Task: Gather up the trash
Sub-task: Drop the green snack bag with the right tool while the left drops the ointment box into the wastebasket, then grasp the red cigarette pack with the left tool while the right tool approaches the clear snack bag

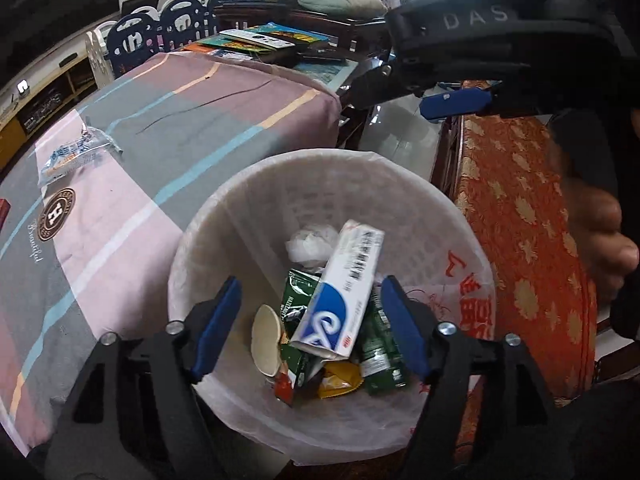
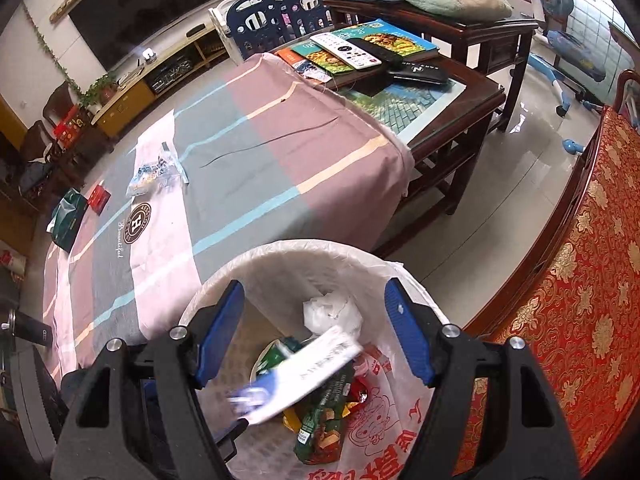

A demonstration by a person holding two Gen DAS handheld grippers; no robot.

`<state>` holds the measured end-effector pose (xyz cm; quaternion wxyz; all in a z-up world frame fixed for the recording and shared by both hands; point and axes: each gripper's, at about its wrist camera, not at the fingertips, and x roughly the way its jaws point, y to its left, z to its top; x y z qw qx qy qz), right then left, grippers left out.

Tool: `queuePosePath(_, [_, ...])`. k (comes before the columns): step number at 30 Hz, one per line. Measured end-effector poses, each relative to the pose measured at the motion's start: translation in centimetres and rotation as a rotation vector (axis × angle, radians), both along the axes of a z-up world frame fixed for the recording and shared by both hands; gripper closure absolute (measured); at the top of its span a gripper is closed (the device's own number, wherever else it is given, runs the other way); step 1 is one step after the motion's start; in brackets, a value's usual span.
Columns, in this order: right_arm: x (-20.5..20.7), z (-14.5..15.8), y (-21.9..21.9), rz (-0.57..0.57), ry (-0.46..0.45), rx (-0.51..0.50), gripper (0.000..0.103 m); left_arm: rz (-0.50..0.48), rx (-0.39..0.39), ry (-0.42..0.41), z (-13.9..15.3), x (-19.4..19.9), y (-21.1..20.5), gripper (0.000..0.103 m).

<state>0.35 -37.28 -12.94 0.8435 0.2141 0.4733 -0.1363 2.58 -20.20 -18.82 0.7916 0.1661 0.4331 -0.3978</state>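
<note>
Going left to right on the striped cloth: the green packet, red packet and clear wrapper are lying flat, light and crinkly, likely slippery; pinch an edge. You are holding the left gripper and right gripper wide, empty, over the lined bin, where the toothpaste box is lying.

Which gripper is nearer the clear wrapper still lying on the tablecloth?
Left. The left gripper hangs over the bin's table-side half, nearer the clear wrapper. The right gripper hangs over the bin's far side.
</note>
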Motion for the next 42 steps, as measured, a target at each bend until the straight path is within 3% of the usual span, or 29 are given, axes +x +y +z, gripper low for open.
queuePosePath(2, [0.4,-0.3,0.3,0.010,0.006,0.003,0.032,0.059,-0.015,0.000,0.2,1.1,1.4,0.024])
queuePosePath(5, [1.3,-0.6,1.1,0.026,0.007,0.015,0.032,0.237,-0.050,0.011,0.6,4.1,5.3,0.022])
queuePosePath(8, [2.5,-0.7,2.3,0.059,0.008,0.013,0.032,0.512,-0.040,0.023,0.4,7.8,10.9,0.022])
queuePosePath(12, [5.2,-0.9,4.7,0.126,-0.002,0.028,0.032,0.777,-0.060,0.076,-0.1,11.2,18.3,0.022])
queuePosePath(17, [11.8,-2.1,9.5,0.276,-0.007,0.013,0.032,1.008,-0.104,0.130,-0.9,13.4,25.5,0.020])
queuePosePath(20, [16.5,-2.4,12.9,0.351,-0.041,-0.042,0.032,1.110,-0.199,0.190,-1.7,14.2,28.2,0.020])
queuePosePath(24, [22.7,-3.1,18.0,0.480,-0.059,-0.145,0.032,1.148,-0.210,0.146,-1.2,14.3,28.9,0.017])
queuePosePath(27, [27.5,-4.8,21.2,0.558,-0.022,-0.297,0.032,1.126,-0.177,0.100,-0.3,15.0,28.5,0.016])
queuePosePath(29, [30.2,-6.2,22.2,0.579,0.018,-0.348,0.032,1.116,-0.157,0.086,0.0,15.9,28.7,0.016])
queuePosePath(34, [33.5,-8.7,22.3,0.604,0.069,-0.333,0.035,1.088,-0.179,0.096,1.3,21.5,30.0,0.013])
queuePosePath(36, [34.1,-9.4,21.8,0.605,0.080,-0.292,0.057,1.084,-0.174,0.063,2.2,24.5,30.2,0.010])
queuePosePath(38, [34.6,-10.2,21.0,0.595,0.101,-0.235,0.071,1.094,-0.166,0.027,2.9,27.9,30.3,0.009])
queuePosePath(39, [34.6,-10.2,20.6,0.596,0.086,-0.199,0.083,1.102,-0.162,0.021,3.0,29.4,30.4,0.007])
queuePosePath(41, [34.6,-10.1,20.1,0.597,0.086,-0.165,0.099,1.117,-0.141,0.028,2.8,32.8,30.1,0.007])
queuePosePath(42, [34.4,-9.9,19.8,0.586,0.084,-0.147,0.100,1.115,-0.122,0.038,2.5,34.8,29.7,0.007])
